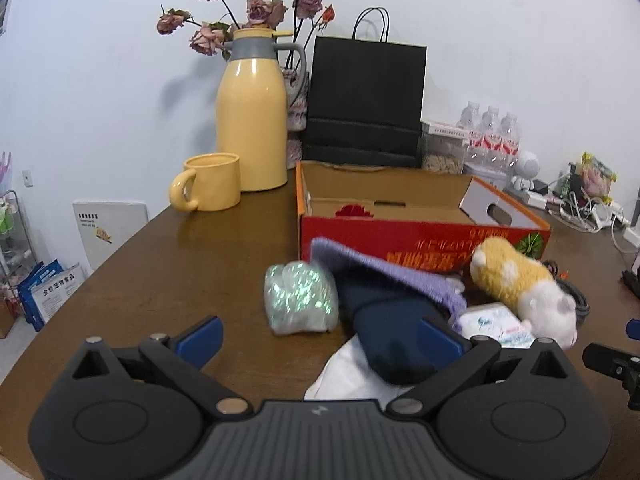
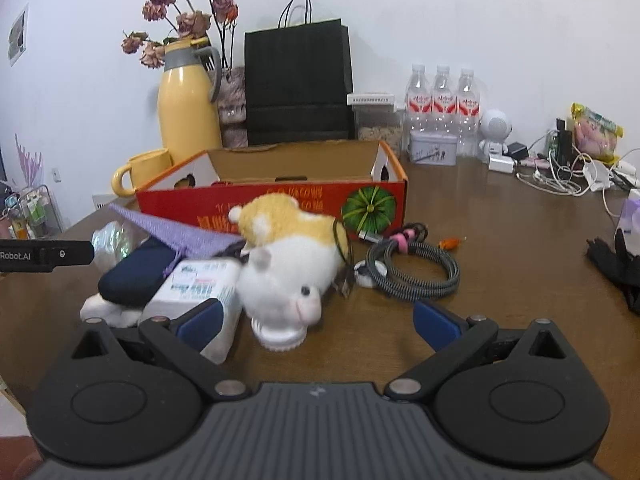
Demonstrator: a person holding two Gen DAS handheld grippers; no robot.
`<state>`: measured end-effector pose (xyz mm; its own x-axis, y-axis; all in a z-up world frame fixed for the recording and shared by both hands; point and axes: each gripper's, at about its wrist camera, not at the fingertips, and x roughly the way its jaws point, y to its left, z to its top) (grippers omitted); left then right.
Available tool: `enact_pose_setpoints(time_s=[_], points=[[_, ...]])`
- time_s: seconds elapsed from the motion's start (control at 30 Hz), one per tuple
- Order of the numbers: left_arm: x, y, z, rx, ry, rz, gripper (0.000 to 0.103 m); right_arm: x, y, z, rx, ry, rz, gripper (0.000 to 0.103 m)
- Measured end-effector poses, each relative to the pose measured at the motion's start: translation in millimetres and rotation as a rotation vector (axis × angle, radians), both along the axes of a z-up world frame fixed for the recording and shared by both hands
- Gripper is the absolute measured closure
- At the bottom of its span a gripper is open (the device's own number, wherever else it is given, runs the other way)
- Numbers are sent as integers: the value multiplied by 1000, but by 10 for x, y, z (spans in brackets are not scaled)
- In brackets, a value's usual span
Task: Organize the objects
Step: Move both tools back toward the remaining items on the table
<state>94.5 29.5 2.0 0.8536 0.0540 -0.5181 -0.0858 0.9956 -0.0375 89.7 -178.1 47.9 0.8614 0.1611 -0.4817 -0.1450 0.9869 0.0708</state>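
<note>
A brown bench carries a loose pile of small things along the front wall of an open red cardboard box (image 2: pixel 280 204), which looks empty and sits toward the bench's back edge. In the pile: a yellow-and-white plush toy (image 2: pixel 288 256) lying on its side, touching a white tissue pack (image 2: pixel 200 284), a dark navy rolled cloth (image 1: pixel 384 320) under a purple knitted piece (image 1: pixel 384 272), and a shiny crinkled plastic bundle (image 1: pixel 300 300) at the pile's left end. A coiled braided cable (image 2: pixel 412 264) lies just right of the plush. The left tongs (image 1: pixel 320 336) are spread wide and hold nothing, low before the bundle and navy cloth. The right tongs (image 2: pixel 316 320) are likewise spread and empty, facing the plush toy's head. The likely step is picking an item to drop into the box. The plush should squash easily, so closing across its body rather than an ear would probably hold better, and it must be lifted clear of the box wall.
</note>
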Motion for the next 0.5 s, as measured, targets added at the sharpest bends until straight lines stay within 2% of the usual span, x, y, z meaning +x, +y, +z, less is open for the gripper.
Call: enact_pose_setpoints(time_s=[0.23,0.5], points=[[-16,-19,-24,-8,14,-10,0,-27,43,-7,1,5,13,0],[77,-108,-222,12,100,-32,0,94,86,-148,-41,71,9,0]])
